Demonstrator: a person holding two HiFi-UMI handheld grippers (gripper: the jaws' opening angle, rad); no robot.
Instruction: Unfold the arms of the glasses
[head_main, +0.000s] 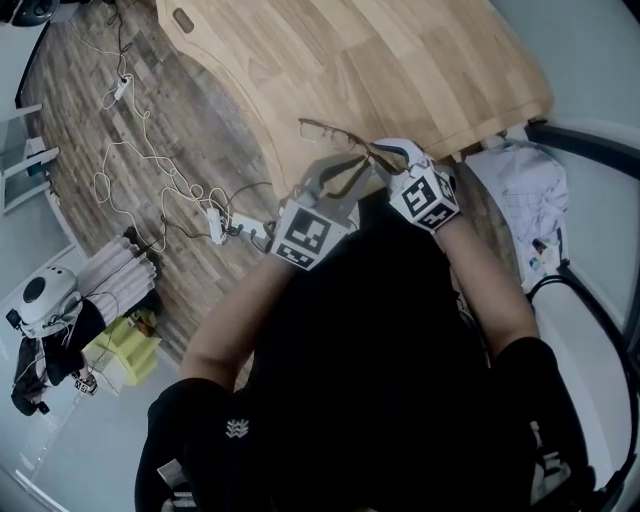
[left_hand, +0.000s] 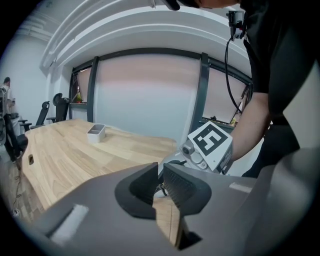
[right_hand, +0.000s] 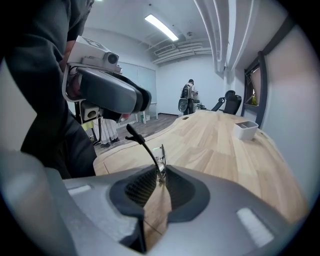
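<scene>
Thin-rimmed glasses (head_main: 328, 133) lie at the near edge of the wooden table (head_main: 400, 60). My right gripper (head_main: 388, 152) is shut on the frame by its hinge, and in the right gripper view the glasses (right_hand: 159, 162) stand pinched between its jaws. One arm (right_hand: 141, 144) rises from the hinge toward my left gripper (right_hand: 116, 116). That left gripper (head_main: 362, 162) comes in from the left, jaws closed to a thin slit on the arm's dark tip (left_hand: 160, 188). The second arm is hidden.
A small white tray (right_hand: 246, 129) stands far along the table. Cables and a power strip (head_main: 222, 222) lie on the floor to the left. A white garment (head_main: 520, 190) hangs over a chair at the right. A person (right_hand: 188, 97) stands in the distance.
</scene>
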